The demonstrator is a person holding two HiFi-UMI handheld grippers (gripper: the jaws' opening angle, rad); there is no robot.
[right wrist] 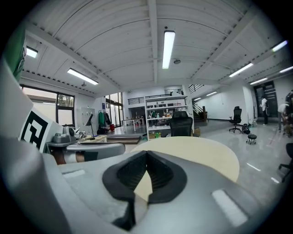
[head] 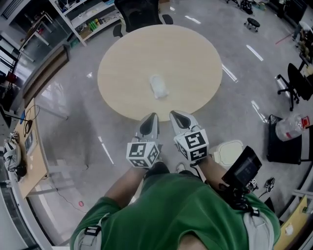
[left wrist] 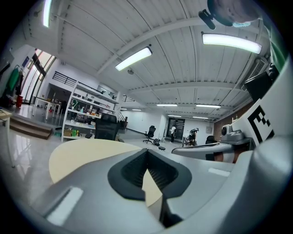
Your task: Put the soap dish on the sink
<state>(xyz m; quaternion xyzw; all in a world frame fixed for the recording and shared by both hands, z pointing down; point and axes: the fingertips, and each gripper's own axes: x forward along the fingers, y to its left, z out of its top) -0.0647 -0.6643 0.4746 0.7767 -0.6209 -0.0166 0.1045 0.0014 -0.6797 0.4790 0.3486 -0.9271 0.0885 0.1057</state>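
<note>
A round pale wooden table [head: 127, 83] stands on a glossy grey floor [head: 73, 127]. A black office chair [head: 139, 14] sits just behind its far edge, and white shelves [head: 90, 17] loaded with small goods run beside that chair. At the left edge a wooden desk [head: 29, 168] carries cables and gear. Off to the right are another black chair [head: 298, 85], a low stool [head: 253, 23] and a clear plastic bag [head: 289, 128]. Long strip lights [right wrist: 168, 48] hang from the white ribbed ceiling [right wrist: 114, 41]
</note>
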